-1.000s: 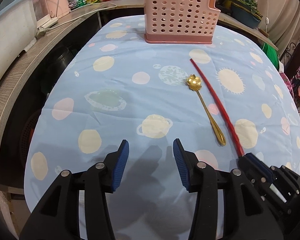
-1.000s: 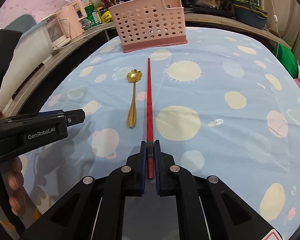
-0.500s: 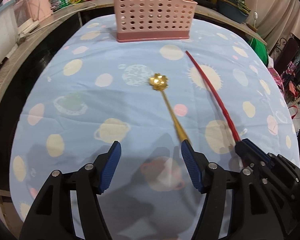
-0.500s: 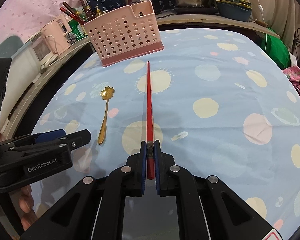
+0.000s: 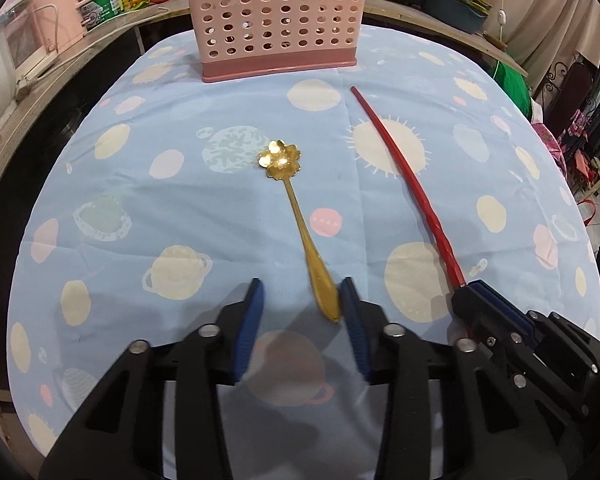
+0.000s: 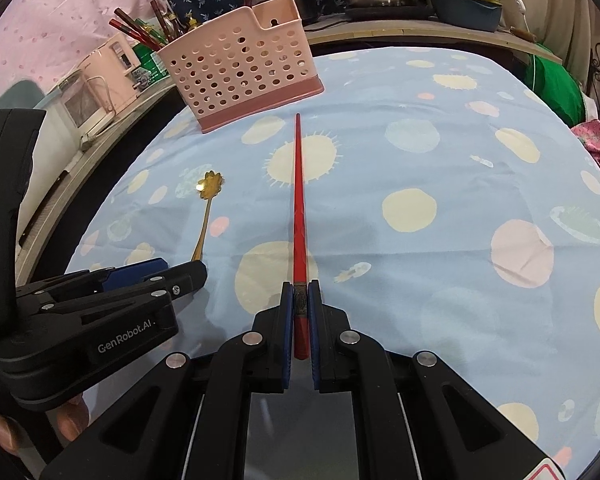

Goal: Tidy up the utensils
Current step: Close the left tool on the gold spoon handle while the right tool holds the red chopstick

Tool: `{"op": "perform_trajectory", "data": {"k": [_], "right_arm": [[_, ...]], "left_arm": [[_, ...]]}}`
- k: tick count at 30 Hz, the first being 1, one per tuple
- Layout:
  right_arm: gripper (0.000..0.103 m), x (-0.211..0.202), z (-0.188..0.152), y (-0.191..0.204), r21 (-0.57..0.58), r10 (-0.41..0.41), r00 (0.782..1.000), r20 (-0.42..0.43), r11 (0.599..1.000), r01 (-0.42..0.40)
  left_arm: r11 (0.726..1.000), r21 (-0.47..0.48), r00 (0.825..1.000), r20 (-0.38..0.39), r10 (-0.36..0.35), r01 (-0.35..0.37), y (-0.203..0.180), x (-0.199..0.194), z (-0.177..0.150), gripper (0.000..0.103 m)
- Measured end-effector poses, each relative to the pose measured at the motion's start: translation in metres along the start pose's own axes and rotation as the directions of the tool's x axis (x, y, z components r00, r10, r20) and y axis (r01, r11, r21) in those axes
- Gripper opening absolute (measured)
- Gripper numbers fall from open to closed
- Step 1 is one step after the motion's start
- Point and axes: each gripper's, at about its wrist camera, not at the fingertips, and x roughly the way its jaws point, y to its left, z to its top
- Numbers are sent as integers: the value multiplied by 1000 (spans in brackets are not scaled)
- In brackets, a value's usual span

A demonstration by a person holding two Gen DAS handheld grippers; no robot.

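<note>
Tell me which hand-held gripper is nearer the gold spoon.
Left. The left hand-held gripper is open around the gold spoon handle; the right hand-held gripper, beside it, clamps the red chopstick.

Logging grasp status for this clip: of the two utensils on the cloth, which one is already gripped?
The red chopstick: the right gripper is clamped on its near end. The gold spoon lies loose between the open left gripper fingers.

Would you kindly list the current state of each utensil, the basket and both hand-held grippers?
Left hand-held gripper: open, jaws on either side of the spoon handle's end.
Right hand-held gripper: shut on the chopstick's thick end.
Gold spoon: lying flat on the tablecloth, flower bowl towards the basket.
Red chopstick: gripped, tip pointing towards the basket.
Pink basket: upright at the far edge; contents cannot be seen.
</note>
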Motion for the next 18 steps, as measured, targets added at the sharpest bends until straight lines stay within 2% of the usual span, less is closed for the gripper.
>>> {"op": "perform_trajectory", "data": {"k": [4, 18], "right_arm": [[7, 1, 0, 1, -3, 4, 1000, -2, 1000, -4], [7, -10, 0, 8, -23, 21, 1000, 12, 1000, -21]], "left_arm": [[1000, 2, 1000, -5, -6, 6, 1, 0, 0, 11], [1000, -10, 1000, 19, -10, 11, 7, -18, -3, 10]]}}
